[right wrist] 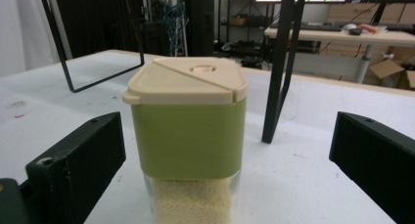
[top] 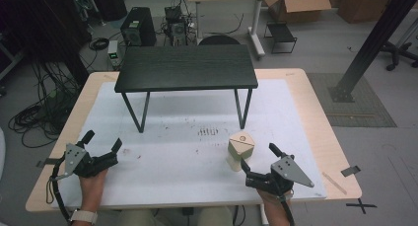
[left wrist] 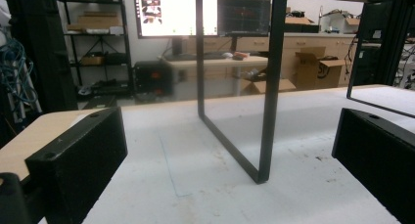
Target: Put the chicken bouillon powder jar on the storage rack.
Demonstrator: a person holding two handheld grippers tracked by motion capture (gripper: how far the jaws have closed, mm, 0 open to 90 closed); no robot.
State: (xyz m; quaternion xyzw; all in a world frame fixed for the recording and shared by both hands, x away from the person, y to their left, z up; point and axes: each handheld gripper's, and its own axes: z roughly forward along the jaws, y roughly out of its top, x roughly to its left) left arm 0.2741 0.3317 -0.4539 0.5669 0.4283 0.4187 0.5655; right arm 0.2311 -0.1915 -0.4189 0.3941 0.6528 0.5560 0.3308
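A small container (top: 240,150) with a beige lid, a green band and pale grains in its clear base stands upright on the white mat, right of centre. In the right gripper view the container (right wrist: 190,136) stands just ahead, between the two spread jaws and touching neither. My right gripper (top: 257,163) is open just behind it at the near right. My left gripper (top: 102,141) is open at the near left with nothing between its jaws, and it faces the leg (left wrist: 266,87) of the black shelf.
A low black shelf (top: 186,67) on thin metal legs stands at the back middle of the white mat (top: 167,162). The light wooden table edge (top: 340,157) frames the mat. Cables, computers and cardboard boxes sit on the floor beyond.
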